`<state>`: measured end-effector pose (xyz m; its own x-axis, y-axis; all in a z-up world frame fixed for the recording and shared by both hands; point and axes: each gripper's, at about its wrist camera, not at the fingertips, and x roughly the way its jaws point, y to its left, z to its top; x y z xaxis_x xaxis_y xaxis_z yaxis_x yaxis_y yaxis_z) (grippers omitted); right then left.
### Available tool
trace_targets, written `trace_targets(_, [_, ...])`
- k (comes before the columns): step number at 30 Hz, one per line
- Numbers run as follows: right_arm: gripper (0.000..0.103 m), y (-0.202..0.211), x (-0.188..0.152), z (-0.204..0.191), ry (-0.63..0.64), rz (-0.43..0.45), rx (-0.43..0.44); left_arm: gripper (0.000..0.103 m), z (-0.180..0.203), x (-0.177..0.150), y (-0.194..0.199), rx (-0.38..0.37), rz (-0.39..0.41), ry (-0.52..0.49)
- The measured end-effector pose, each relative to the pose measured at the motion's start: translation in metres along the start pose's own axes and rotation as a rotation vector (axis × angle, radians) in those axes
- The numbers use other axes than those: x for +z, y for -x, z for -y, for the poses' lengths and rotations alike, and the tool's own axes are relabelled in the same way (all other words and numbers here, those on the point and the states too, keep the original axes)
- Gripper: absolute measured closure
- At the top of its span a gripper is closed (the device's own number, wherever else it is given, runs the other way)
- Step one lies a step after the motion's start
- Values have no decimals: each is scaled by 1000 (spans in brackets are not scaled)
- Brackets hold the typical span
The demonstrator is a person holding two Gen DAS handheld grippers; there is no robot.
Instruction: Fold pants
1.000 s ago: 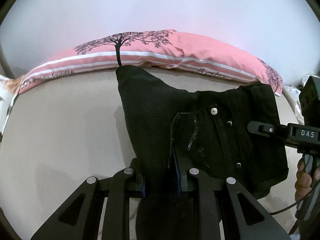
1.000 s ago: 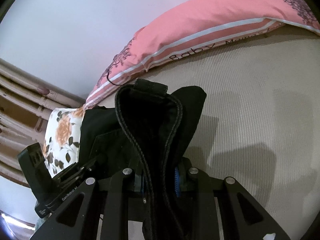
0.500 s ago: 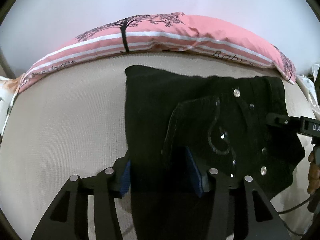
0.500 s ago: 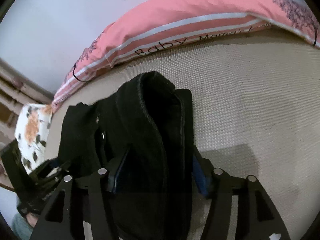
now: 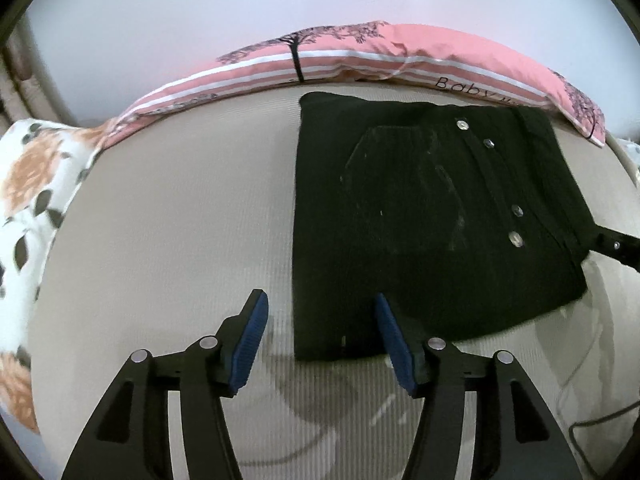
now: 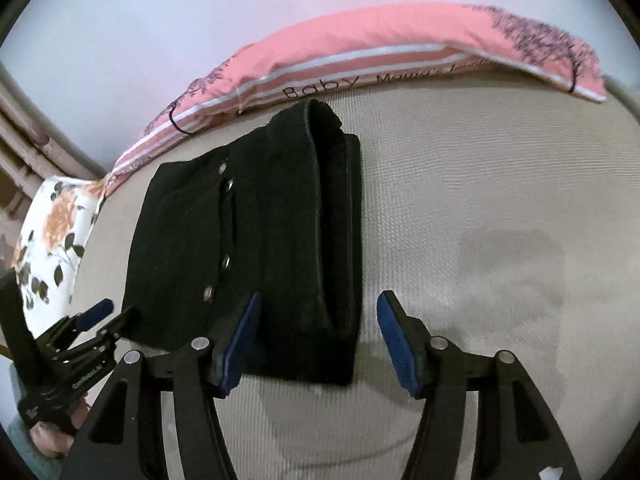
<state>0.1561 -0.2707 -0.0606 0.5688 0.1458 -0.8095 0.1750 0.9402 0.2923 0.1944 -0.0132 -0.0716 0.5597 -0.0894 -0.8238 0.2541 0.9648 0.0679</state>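
Beige bedding (image 5: 168,216) holds folded black pants (image 5: 420,216) by a "Baby" pillow (image 5: 460,64) (both grippers opening, empty).

Pink pillow (image 6: 360,44): black script along its striped lower edge reads "Baby", followed by a word beginning "Mam"; the remainder is blurred. In the left wrist view the same pillow (image 5: 400,52) shows "Baby". Lettering on the left gripper (image 6: 90,330) body is illegible.

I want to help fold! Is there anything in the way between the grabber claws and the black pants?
No, nothing visible is in the way. The black pants lie folded on the beige mat, right in front of the left gripper and the right gripper. Both grippers' jaws are opening and hold nothing.
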Motion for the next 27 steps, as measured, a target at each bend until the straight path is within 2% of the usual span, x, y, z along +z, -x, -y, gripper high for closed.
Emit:
trace_targets(5, [43, 23, -31, -13, 39, 23, -38, 35, 1, -25, 31, 20, 11, 23])
trace_targets(10, [29, 45, -57, -34, 103, 81, -102, 35, 7, -48, 59, 20, 30, 38])
trace_targets(15, [23, 56, -82, -60, 187, 131, -152, 35, 10, -65, 76, 16, 52, 59])
trace_targets(27, [18, 62, -108, -80, 217, 132, -141, 34, 15, -88, 96, 28, 91, 83])
